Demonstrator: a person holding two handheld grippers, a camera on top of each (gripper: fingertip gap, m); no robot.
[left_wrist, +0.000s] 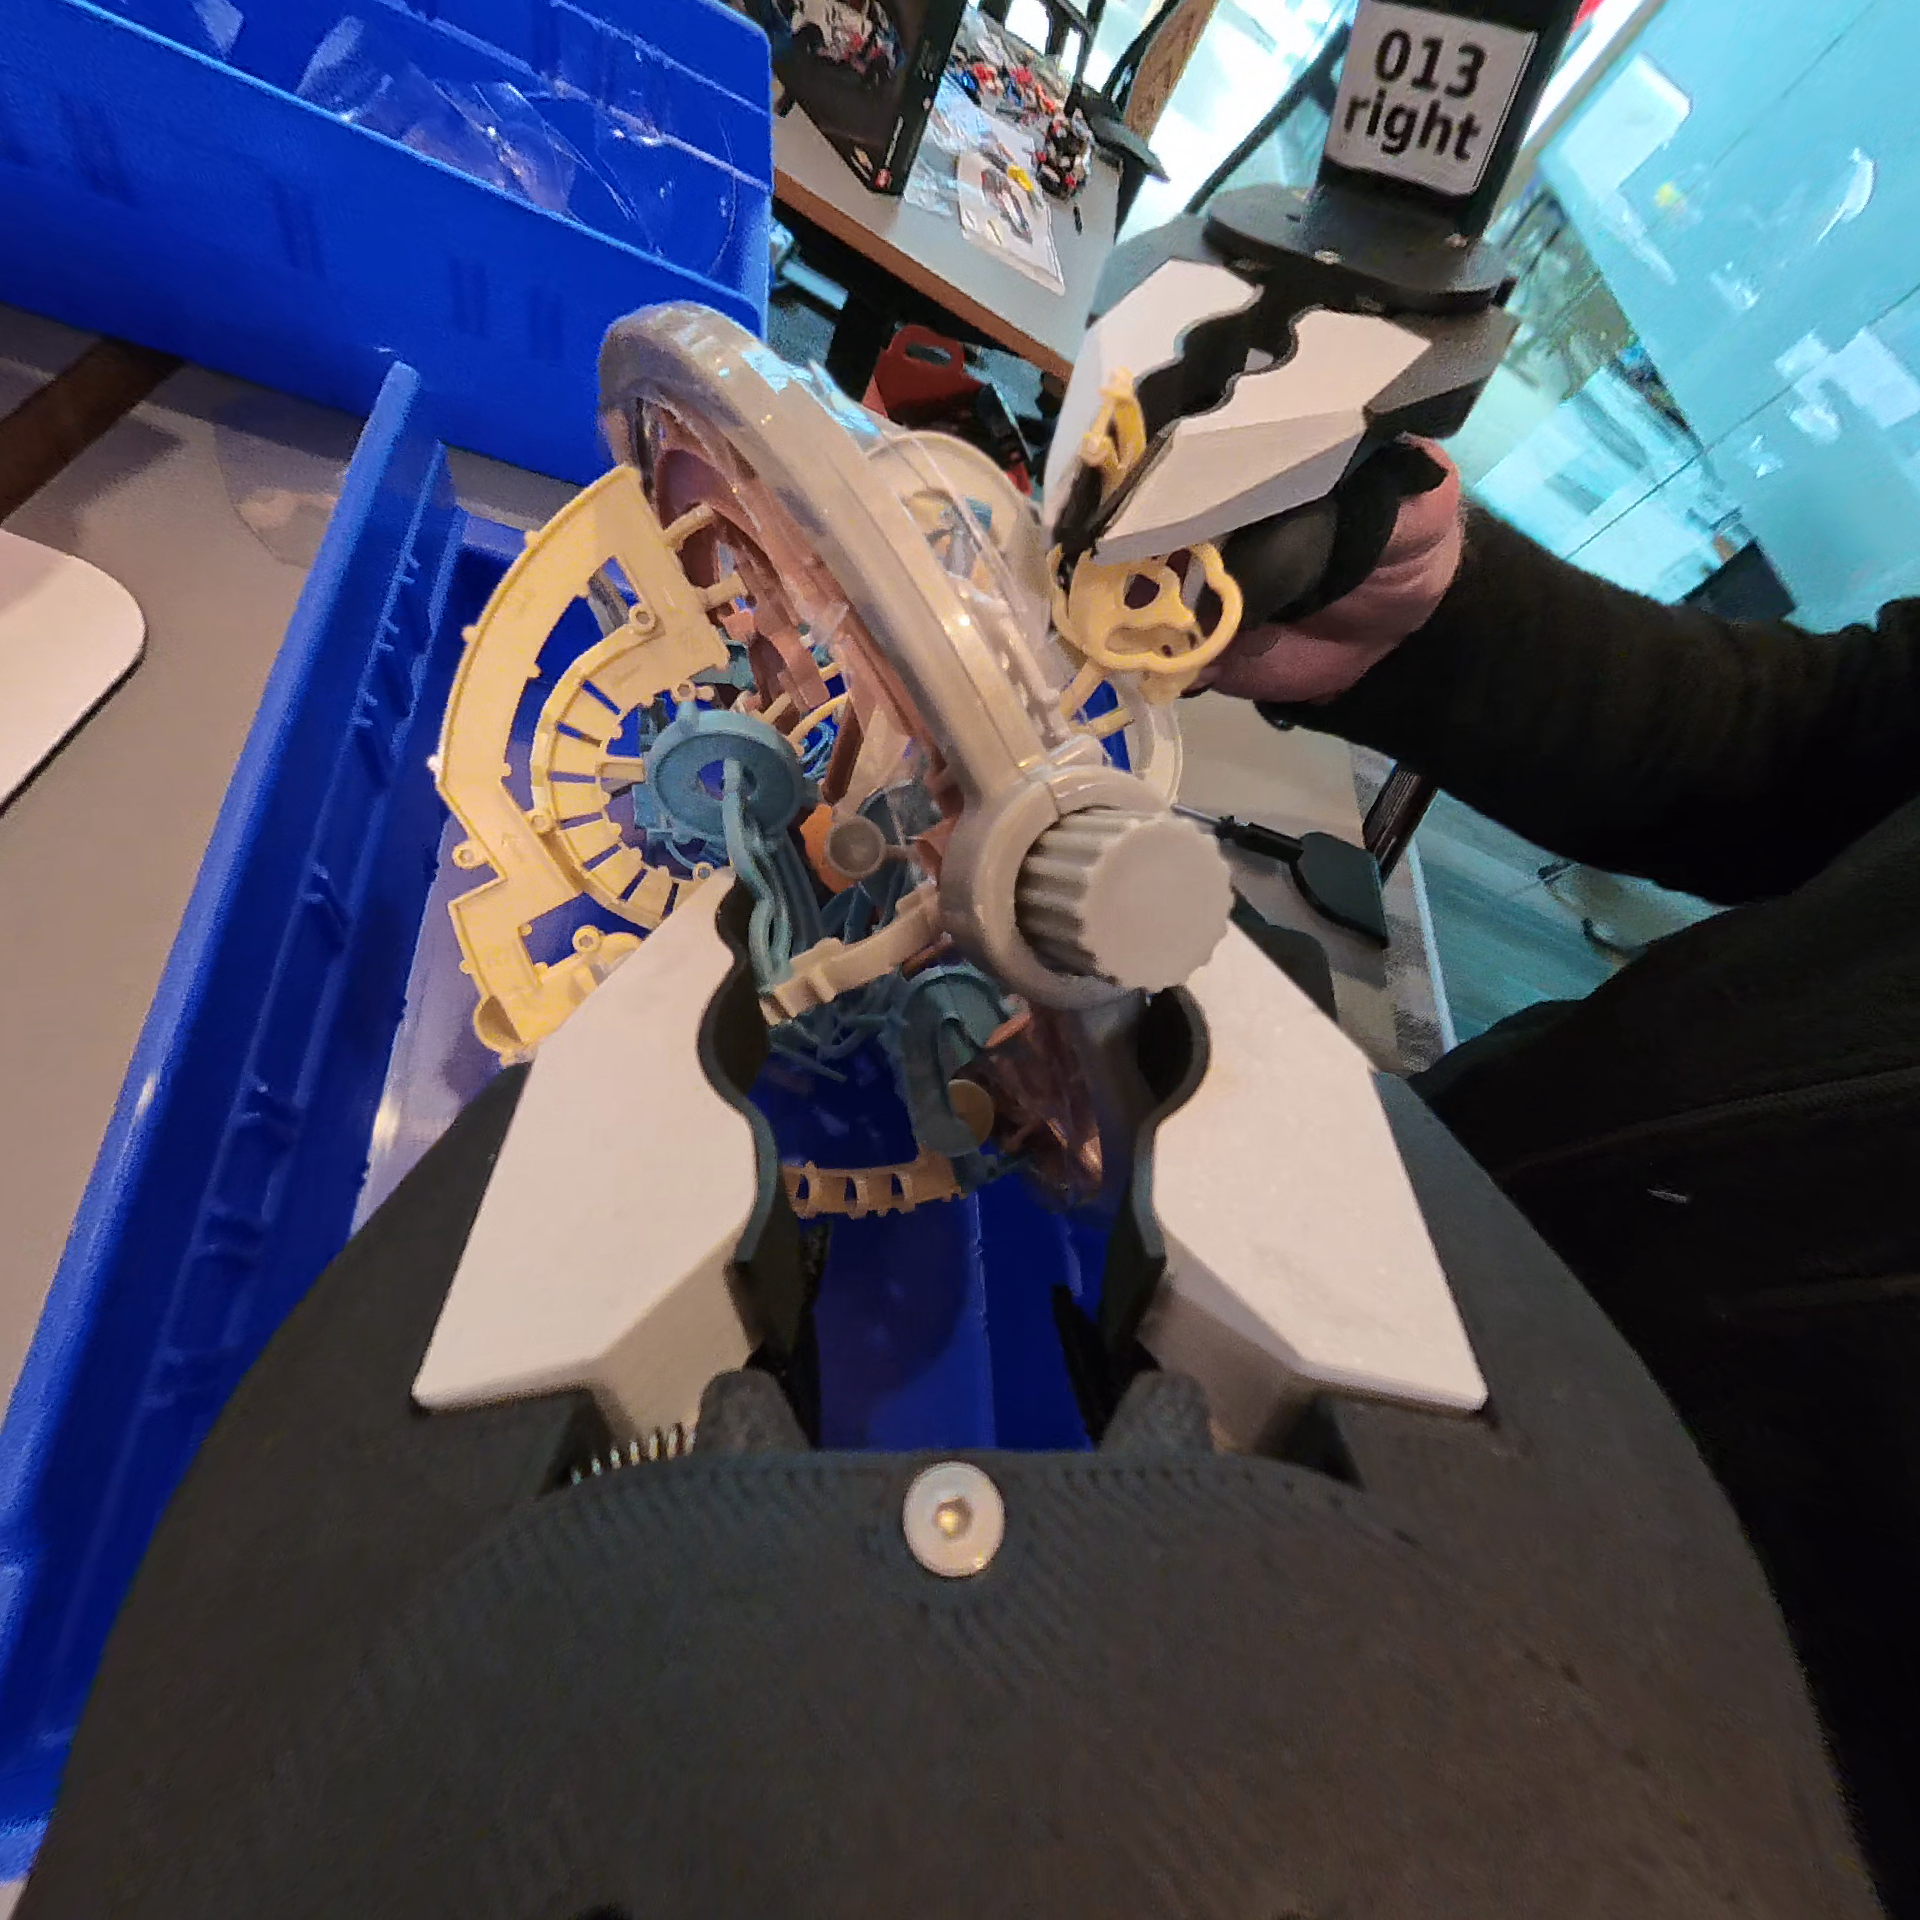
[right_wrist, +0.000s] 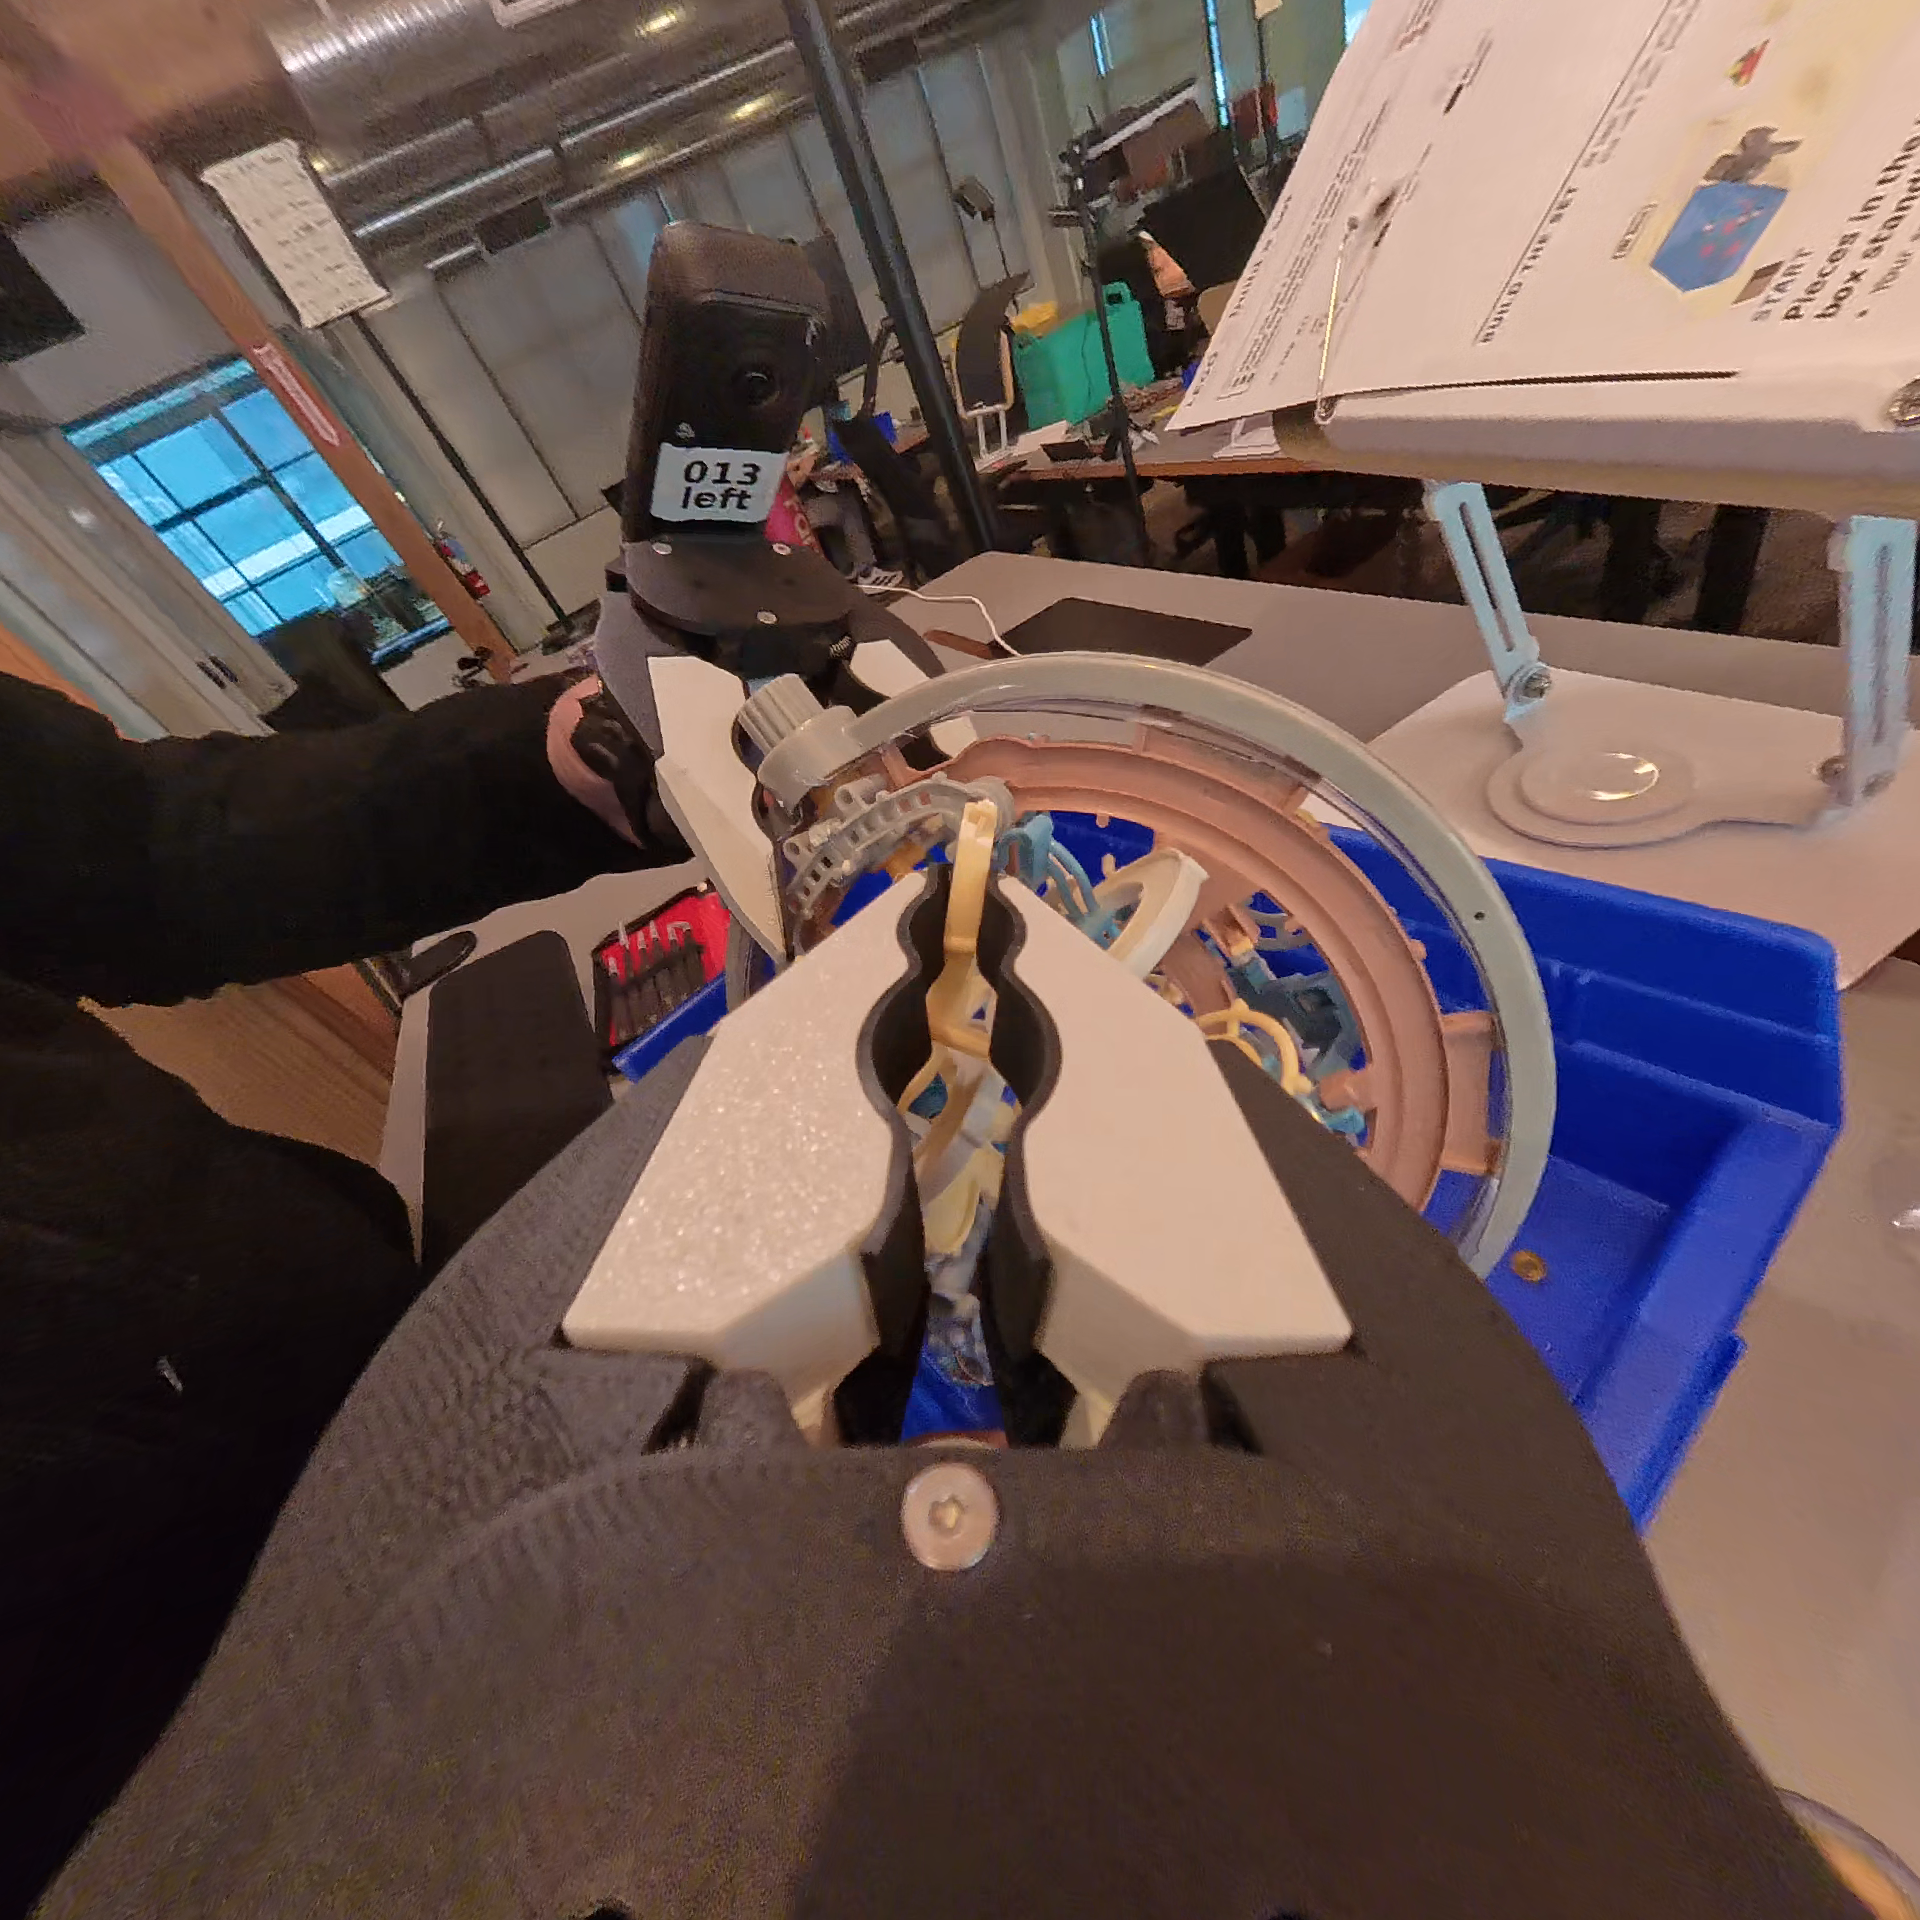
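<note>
Maze ball (left_wrist: 831, 727) hangs over the blue bin (left_wrist: 260, 935). The left gripper (left_wrist: 935, 914) has its jaws parted around the grey knob (left_wrist: 1122, 904), apparently touching it; the right gripper (right_wrist: 961, 883) has its jaws closed on a cream track piece (right_wrist: 966, 935) above the bin. A good hold keeps both grips steady.

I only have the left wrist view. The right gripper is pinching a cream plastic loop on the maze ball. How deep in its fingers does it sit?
Observer: The cream plastic track piece runs down the whole slot between the right gripper's fingers, well past the tips.
Operator: Anything on the table I can't see?
Observer: A white tilted stand holding a printed paper sheet sits on the grey table, beyond the blue plastic bin.
</note>
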